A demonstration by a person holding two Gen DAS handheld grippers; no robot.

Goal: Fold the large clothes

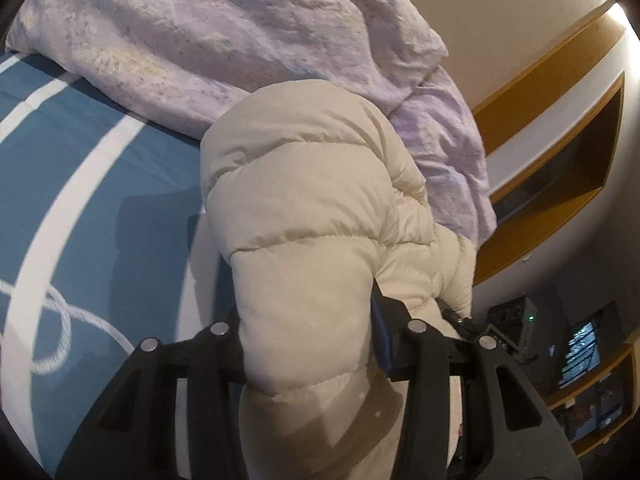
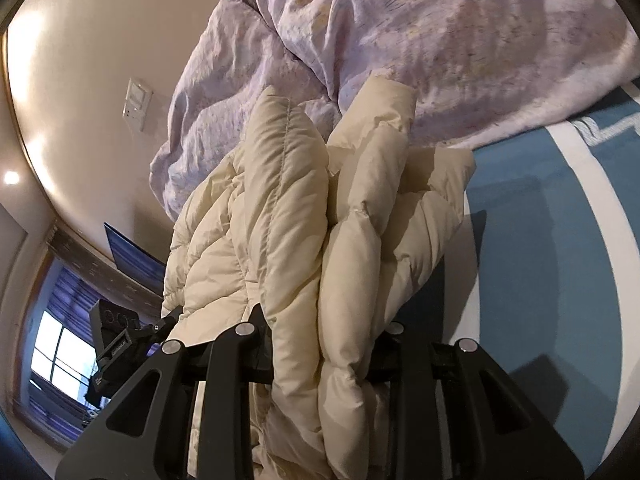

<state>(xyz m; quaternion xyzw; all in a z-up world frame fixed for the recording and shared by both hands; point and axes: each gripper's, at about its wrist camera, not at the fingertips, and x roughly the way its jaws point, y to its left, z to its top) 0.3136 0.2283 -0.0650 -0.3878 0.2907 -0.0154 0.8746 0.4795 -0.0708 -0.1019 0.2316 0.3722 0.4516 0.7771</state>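
Your left tongs (image 1: 312,344) are clamped on a thick roll of the cream puffer jacket (image 1: 304,200), the padding bulging out between the black fingers (image 1: 384,332). Your right tongs (image 2: 320,344) pinch another bunched section of the same jacket (image 2: 288,216), several quilted folds squeezed together between the jaws. The shell is smooth, slightly glossy fabric, stitched into fat horizontal baffles that puff into rounded ridges.

The jacket is lifted above the bed, its far end drooping toward the teal bedsheet (image 1: 100,184), which is flat cotton printed with broad white bands and a rope motif. Beyond it, a crumpled lilac duvet (image 1: 224,32) is heaped against the wall, its surface finely wrinkled and speckled. The jacket's bulk blocks most of the bed directly ahead in both views. Farther off you see wooden wall shelving (image 1: 560,144) on one side and a curtained window (image 2: 60,352) on the other.
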